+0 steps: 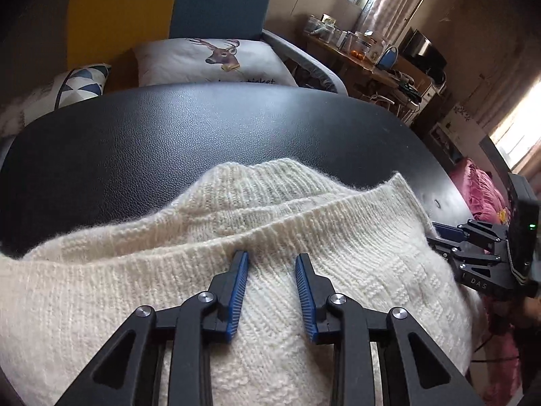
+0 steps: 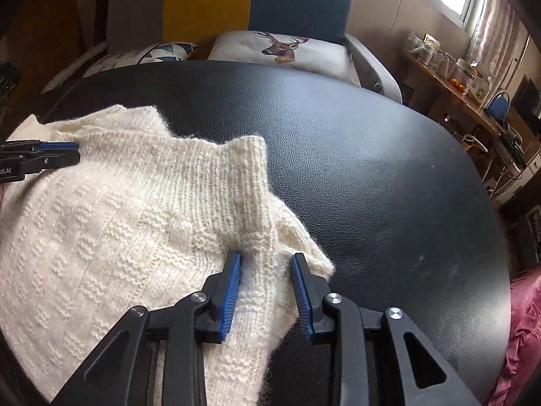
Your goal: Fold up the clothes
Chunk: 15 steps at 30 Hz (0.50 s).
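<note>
A cream knitted sweater (image 1: 257,264) is spread over the near part of a black, leather-grained surface (image 1: 169,135), its ribbed band lying towards the middle of the surface and the far edge of the surface left bare. The left hand-held gripper (image 1: 271,258) is seen from its own camera angled down onto the knit just short of the ribbed band; its blue-padded fingers (image 1: 236,291) are set partly apart, with a strip of the sweater lying between them, though it cannot be told whether the pads actually press the wool or merely rest on it. The right hand-held gripper (image 2: 266,258) is placed at the sweater's right-hand corner, where a ribbed cuff or band (image 2: 250,182) stands up in a fold and the fabric ends near the bare black surface (image 2: 372,169); its jaws are likewise partly open — a narrow ridge of knit runs between the blue pads (image 2: 230,297), and no firm pinch can be confirmed. In the right wrist view the left hand-held gripper is seen at the sweater's left side, low over the knit. Beyond the far edge of the surface a white cushion with a deer print (image 1: 219,61) and a triangle-patterned cushion (image 1: 84,81) are seen on a sofa, and a cluttered wooden shelf (image 1: 372,61) stands by the window.
</note>
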Each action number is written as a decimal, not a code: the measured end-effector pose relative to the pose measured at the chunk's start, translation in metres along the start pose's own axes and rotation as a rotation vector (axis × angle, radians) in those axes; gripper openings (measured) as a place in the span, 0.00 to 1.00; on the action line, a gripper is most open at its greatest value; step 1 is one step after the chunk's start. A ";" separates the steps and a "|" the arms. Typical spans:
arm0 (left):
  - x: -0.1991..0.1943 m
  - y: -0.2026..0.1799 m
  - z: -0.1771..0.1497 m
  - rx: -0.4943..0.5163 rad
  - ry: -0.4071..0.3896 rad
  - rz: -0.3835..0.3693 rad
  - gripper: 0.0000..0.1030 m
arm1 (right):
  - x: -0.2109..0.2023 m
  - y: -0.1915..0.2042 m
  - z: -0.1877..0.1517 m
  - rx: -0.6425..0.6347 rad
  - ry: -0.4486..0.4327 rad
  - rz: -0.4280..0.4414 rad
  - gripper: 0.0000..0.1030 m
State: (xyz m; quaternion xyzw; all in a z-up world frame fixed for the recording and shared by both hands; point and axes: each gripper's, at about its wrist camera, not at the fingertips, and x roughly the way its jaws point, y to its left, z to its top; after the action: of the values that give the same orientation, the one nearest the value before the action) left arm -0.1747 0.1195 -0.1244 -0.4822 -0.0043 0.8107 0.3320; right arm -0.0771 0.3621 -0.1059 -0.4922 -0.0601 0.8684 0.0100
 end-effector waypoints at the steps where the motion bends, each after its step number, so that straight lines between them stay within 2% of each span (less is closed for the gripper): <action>1: -0.002 0.000 0.000 -0.002 -0.001 -0.004 0.31 | -0.002 0.000 -0.001 0.000 -0.009 -0.001 0.30; 2: -0.004 -0.001 -0.001 -0.005 -0.003 -0.008 0.32 | 0.001 0.006 0.000 -0.001 -0.016 0.000 0.32; 3: -0.011 0.001 -0.001 -0.024 -0.012 -0.024 0.38 | 0.004 0.011 0.001 -0.002 -0.020 0.002 0.33; 4: -0.019 0.002 -0.002 -0.042 -0.022 -0.039 0.48 | 0.002 0.010 0.001 0.002 -0.018 0.009 0.34; 6: -0.041 0.006 -0.006 -0.066 -0.071 -0.037 0.57 | -0.006 0.008 0.005 0.039 -0.026 0.001 0.34; 8: -0.064 0.014 -0.016 -0.084 -0.122 -0.016 0.62 | -0.021 0.012 0.010 0.069 -0.084 -0.019 0.34; 10: -0.084 0.026 -0.028 -0.118 -0.151 0.021 0.72 | -0.037 0.026 0.017 0.069 -0.154 0.022 0.34; 12: -0.099 0.038 -0.044 -0.147 -0.163 0.060 0.75 | -0.047 0.050 0.025 0.042 -0.190 0.094 0.35; 15: -0.115 0.051 -0.065 -0.171 -0.174 0.102 0.75 | -0.042 0.095 0.037 -0.007 -0.191 0.169 0.37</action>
State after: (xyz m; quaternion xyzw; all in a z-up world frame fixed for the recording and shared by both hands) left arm -0.1154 -0.0031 -0.0863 -0.4363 -0.0776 0.8619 0.2463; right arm -0.0835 0.2607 -0.0621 -0.4108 -0.0221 0.9087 -0.0709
